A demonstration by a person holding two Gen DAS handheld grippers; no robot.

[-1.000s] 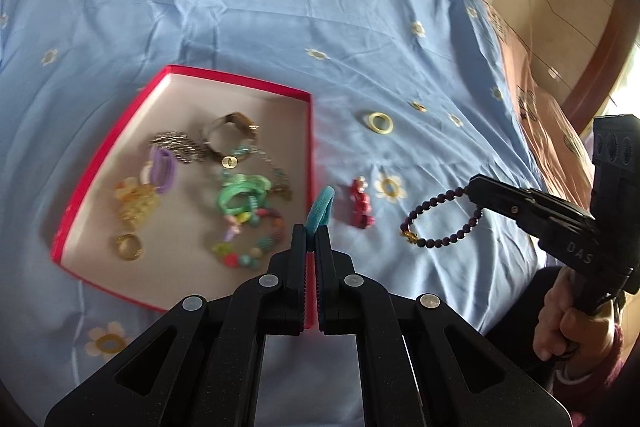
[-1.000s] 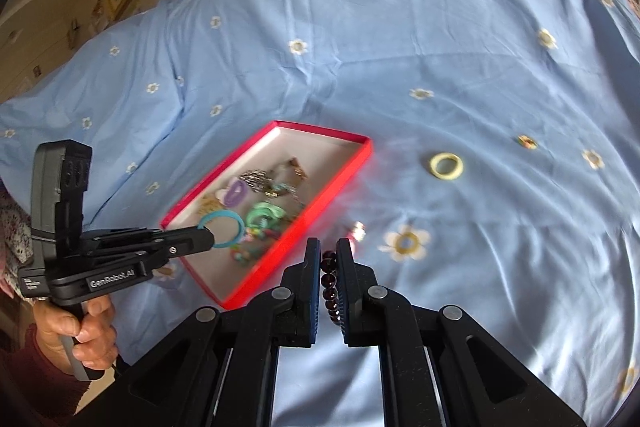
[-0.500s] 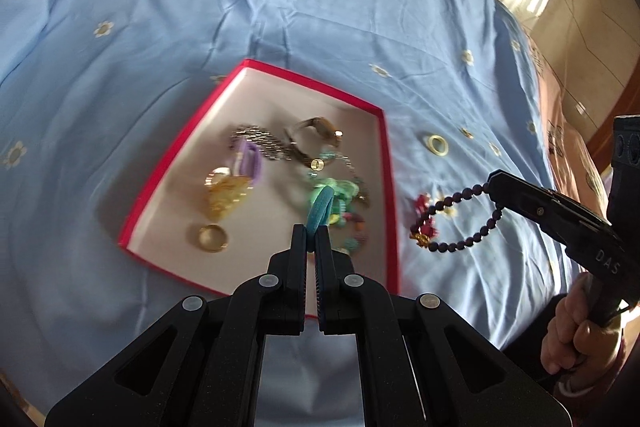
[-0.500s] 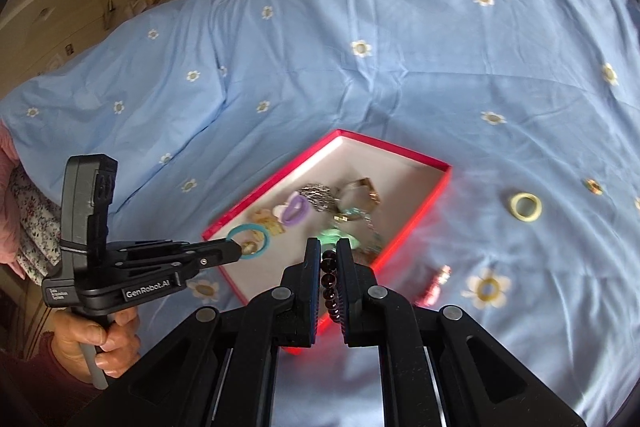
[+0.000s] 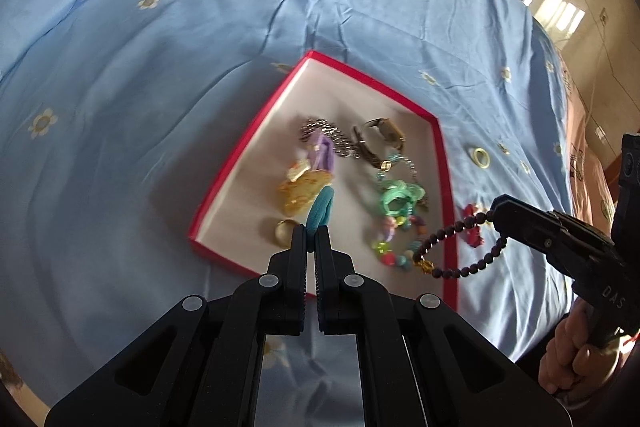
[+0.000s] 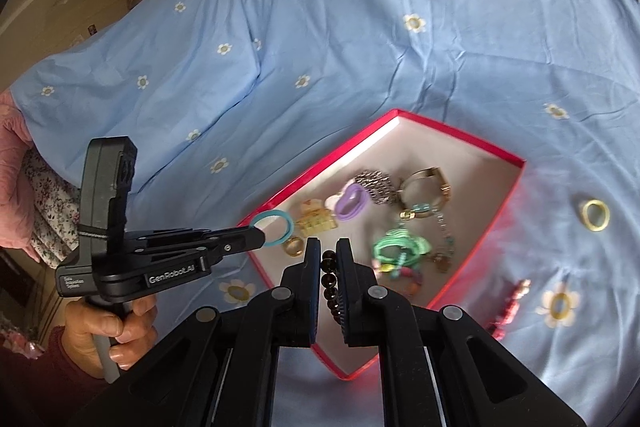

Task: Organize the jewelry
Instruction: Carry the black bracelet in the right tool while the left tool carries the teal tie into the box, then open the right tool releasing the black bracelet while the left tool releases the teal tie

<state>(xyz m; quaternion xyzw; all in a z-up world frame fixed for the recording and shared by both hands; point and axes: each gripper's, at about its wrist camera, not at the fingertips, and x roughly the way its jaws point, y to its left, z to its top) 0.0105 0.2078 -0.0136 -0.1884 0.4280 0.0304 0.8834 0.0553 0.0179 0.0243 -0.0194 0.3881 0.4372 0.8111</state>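
Jewelry lies gathered in a red box with a white floor, set on a bed covered in a blue sheet with small daisy prints; the box sits mid-frame in both wrist views. Inside it, toward the centre, are a wristwatch, a silver chain, a purple clip, a gold hair claw, a green bangle cluster, a multicoloured bead bracelet and a gold ring. On the sheet right of the box lie a red piece and a yellow ring. The left gripper, bottom centre of its own view, has its jaws clenched on a teal ring above the box's left part. The right gripper has its jaws clamped on a dark bead bracelet, which hangs over the box's right rim.
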